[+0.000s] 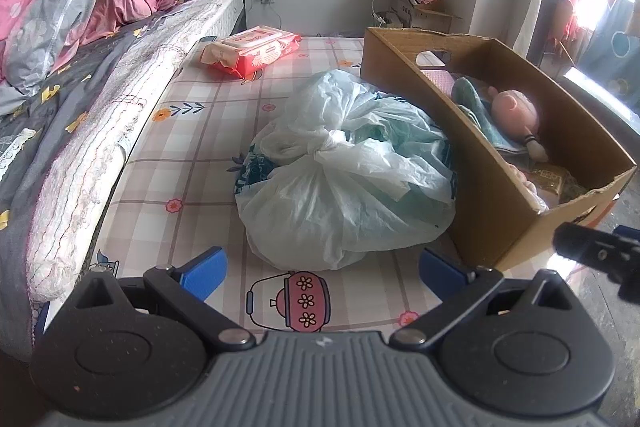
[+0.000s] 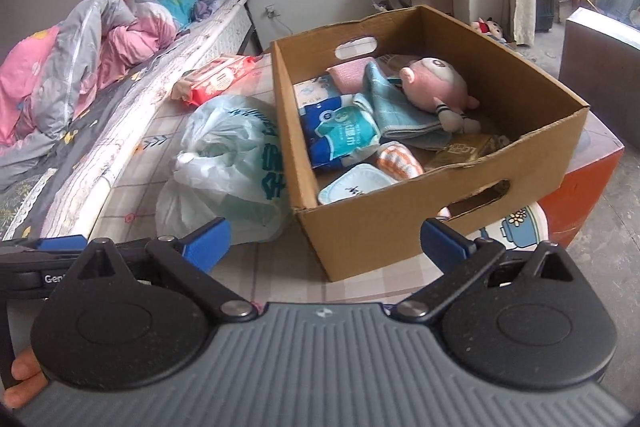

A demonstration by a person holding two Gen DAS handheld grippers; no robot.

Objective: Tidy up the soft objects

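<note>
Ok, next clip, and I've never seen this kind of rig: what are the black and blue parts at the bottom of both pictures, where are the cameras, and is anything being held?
There is no robot here. A person holds a hand-operated two-finger gripper in each hand, and each gripper carries a wide-angle camera looking forward along its blue fingers. One picture comes from the left gripper, the other from the right gripper. Both stand open with nothing between the fingers, so nothing is held. On the checked cloth lie a knotted plastic bag and a red wipes pack. Beside the bag stands a cardboard box already holding a pink plush doll, a blue towel and several soft packs. A bed runs along the left.
</note>
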